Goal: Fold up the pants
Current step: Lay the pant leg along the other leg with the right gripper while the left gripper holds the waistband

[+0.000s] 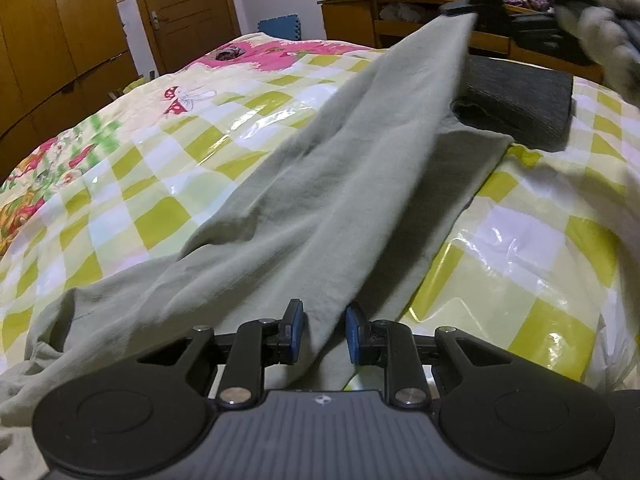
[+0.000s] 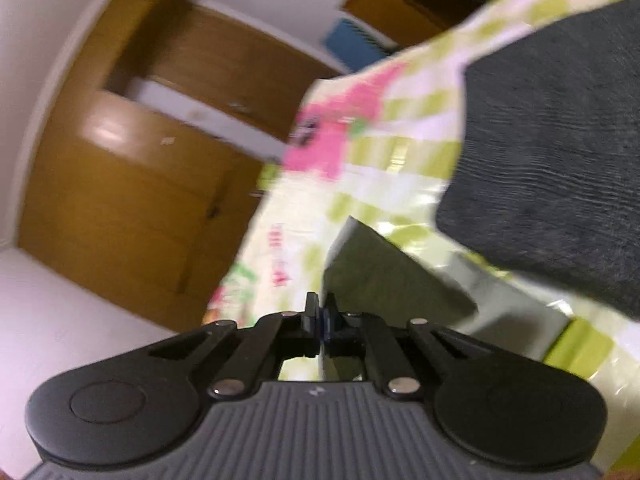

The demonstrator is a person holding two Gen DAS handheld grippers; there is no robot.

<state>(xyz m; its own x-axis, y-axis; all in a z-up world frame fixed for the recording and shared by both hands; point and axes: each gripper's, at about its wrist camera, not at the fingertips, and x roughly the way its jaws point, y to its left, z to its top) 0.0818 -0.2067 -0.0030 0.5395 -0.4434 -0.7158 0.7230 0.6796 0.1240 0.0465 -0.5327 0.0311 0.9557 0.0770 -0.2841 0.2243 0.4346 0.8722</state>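
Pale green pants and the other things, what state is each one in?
Pale green cotton pants: unfolded, one end lifted off the bed.
Dark grey folded cloth: folded, lying flat.
Left gripper: fingers around the pants.
Right gripper: shut on the pants' end.
Brown wooden door: closed.

left wrist: low, close over bed (image 1: 120, 184) | right wrist: tilted | shared: dark folded cloth (image 1: 520, 108)

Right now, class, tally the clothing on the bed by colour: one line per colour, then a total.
Pale green: 1, the pants, held up between the left gripper and the right gripper.
Dark grey: 1, the folded garment lying on the checked bedcover.
Total: 2
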